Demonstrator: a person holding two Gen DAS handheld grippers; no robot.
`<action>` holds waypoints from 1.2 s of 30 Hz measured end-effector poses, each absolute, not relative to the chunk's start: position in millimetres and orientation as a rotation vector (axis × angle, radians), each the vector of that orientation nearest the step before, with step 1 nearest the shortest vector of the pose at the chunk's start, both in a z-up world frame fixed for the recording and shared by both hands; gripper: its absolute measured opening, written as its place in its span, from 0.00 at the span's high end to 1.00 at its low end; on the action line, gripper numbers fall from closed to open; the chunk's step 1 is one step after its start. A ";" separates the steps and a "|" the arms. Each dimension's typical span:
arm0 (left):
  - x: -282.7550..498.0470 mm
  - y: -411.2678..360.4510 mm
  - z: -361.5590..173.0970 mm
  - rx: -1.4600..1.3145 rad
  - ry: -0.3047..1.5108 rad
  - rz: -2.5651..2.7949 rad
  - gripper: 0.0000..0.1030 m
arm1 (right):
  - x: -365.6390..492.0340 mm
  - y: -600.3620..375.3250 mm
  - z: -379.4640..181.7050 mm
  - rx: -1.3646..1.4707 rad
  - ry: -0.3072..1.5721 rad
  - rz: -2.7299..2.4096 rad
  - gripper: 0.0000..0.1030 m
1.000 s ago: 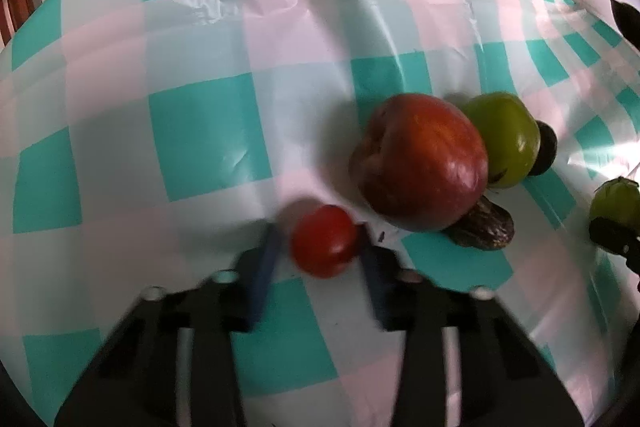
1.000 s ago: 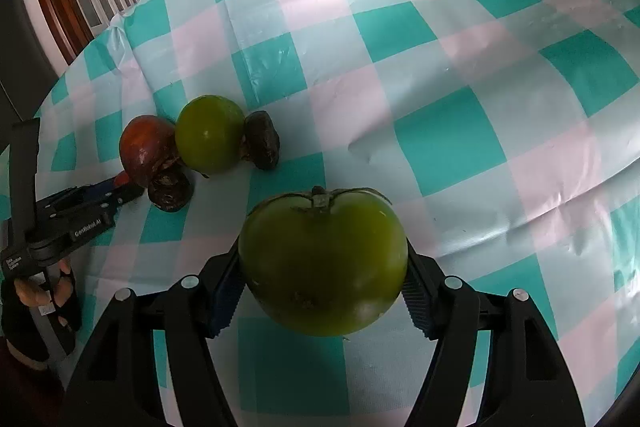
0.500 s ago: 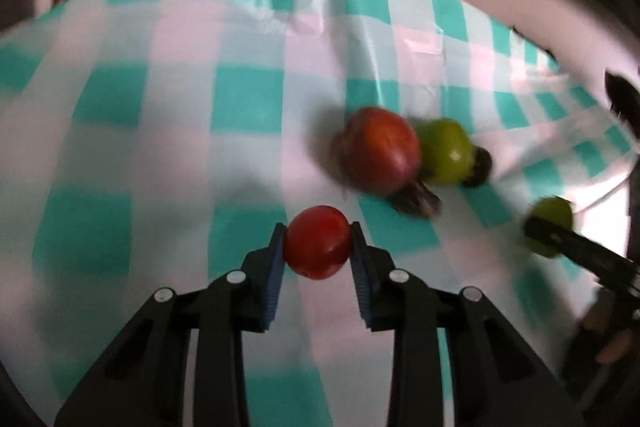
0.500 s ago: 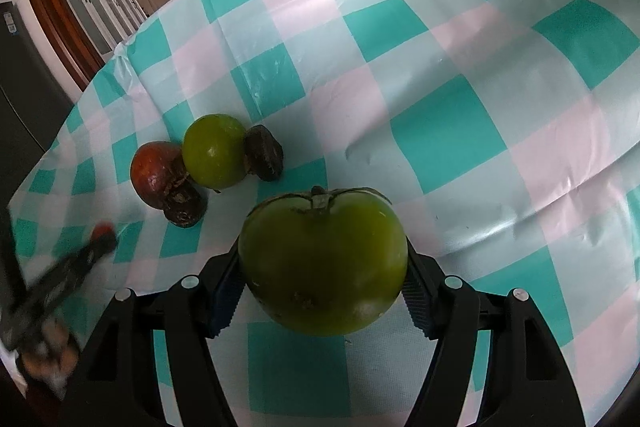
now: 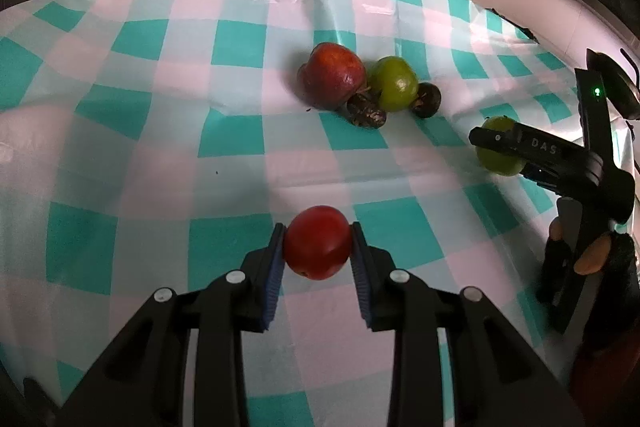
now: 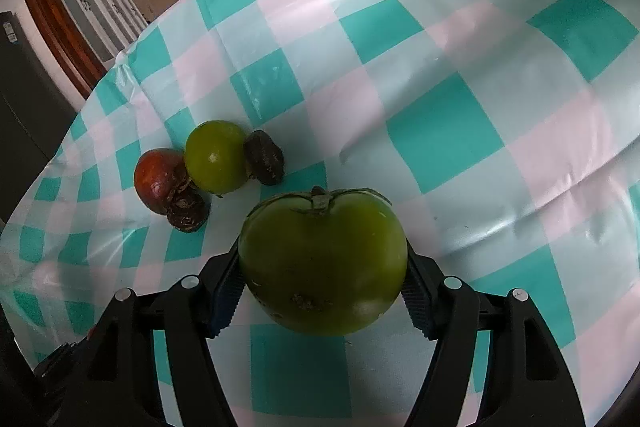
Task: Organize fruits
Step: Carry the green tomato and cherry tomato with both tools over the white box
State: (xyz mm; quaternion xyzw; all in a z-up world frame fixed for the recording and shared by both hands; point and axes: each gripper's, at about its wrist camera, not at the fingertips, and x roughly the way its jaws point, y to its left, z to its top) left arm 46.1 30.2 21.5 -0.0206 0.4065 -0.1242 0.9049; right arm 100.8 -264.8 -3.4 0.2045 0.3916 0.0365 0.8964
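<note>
1. Four fruits sit bunched together toward the middle of the tabletop (image 5: 132,131) with its teal, pink and white checked plastic cover: a large dark-red round fruit (image 5: 332,75), a shiny green round fruit (image 5: 394,89) touching it, and two small wrinkled dark-brown fruits, one (image 5: 366,113) in front of the pair and one (image 5: 427,100) on the green fruit's far side.

2. Two fruits are off the cover and in hand. The left tool (image 5: 318,247) is clamped on a small smooth red round fruit (image 5: 318,247), both blue pads pressed to its sides, carried over the near part of the tabletop.

3. The right tool (image 6: 323,265) grips a large green tomato-like fruit with a dried calyx (image 6: 323,265), jaws spread about halfway around its width, held near the tabletop's right edge, apart from the bunch.

4. As I judge it, the sorting is partway: the bunch is formed, but neither carried fruit has been set down. No bowl or tray shows, so the target spot cannot be told.

5. Against the earlier left-wrist frame: the small red fruit then lay on the cover just beside the large dark-red one, between jaws not yet touching it; now it is gripped and drawn well back, the bunch looking small and distant.

6. The right tool's hold on the green fruit is unchanged, and the bunch lies where it did in its view.
</note>
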 end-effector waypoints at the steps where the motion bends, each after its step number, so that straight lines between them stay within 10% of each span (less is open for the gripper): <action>1: 46.0 29.5 21.7 -0.044 0.837 -0.254 0.69 | 99.5 -266.4 -3.4 0.429 0.808 0.065 0.35; 36: -234.0 -169.6 45.3 0.499 0.619 -0.692 0.69 | -319.6 -322.9 26.0 0.267 0.716 -0.176 0.35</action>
